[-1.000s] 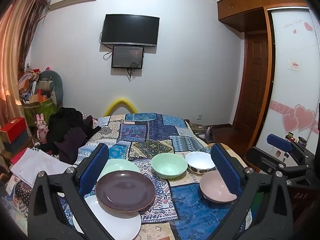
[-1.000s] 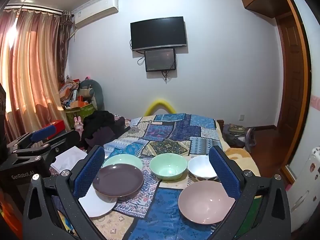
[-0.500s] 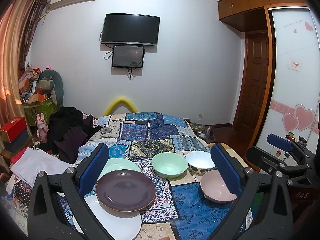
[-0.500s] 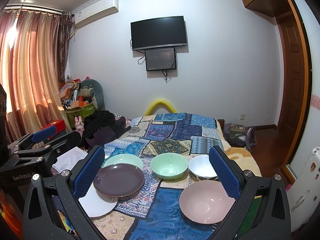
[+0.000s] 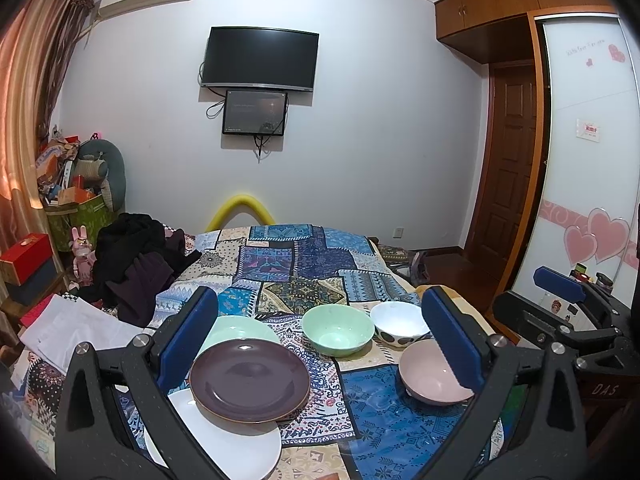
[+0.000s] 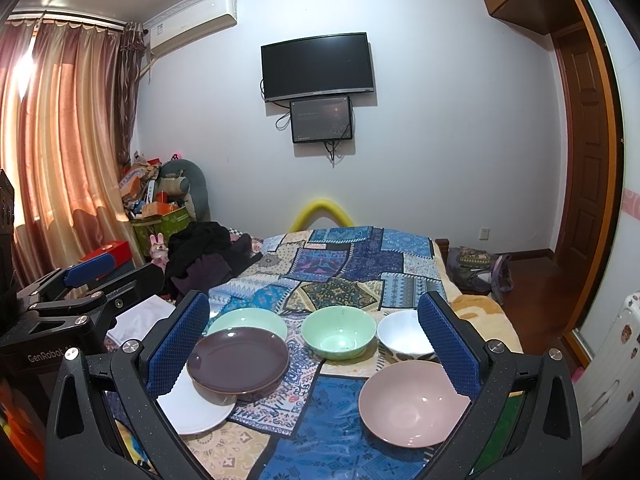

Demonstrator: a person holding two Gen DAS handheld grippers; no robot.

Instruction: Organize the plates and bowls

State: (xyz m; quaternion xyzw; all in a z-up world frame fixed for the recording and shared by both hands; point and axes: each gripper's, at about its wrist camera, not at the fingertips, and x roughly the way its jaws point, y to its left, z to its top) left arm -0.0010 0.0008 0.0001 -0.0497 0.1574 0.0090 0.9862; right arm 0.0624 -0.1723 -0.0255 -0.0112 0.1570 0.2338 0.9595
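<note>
On the patchwork cloth a dark purple plate rests partly on a white plate and overlaps a pale green plate. To the right stand a green bowl, a white spotted bowl and a pink bowl. The same dishes show in the right wrist view: purple plate, white plate, green bowl, white bowl, pink bowl. My left gripper and right gripper are both open, empty, held above the near edge.
A pile of dark clothes and white papers lie at the left of the bed. A yellow foam arch stands at the far end. Cluttered boxes and curtains are left; a wooden door is right.
Both grippers have barely shifted; the view has drifted very slightly. The dishes have not moved.
</note>
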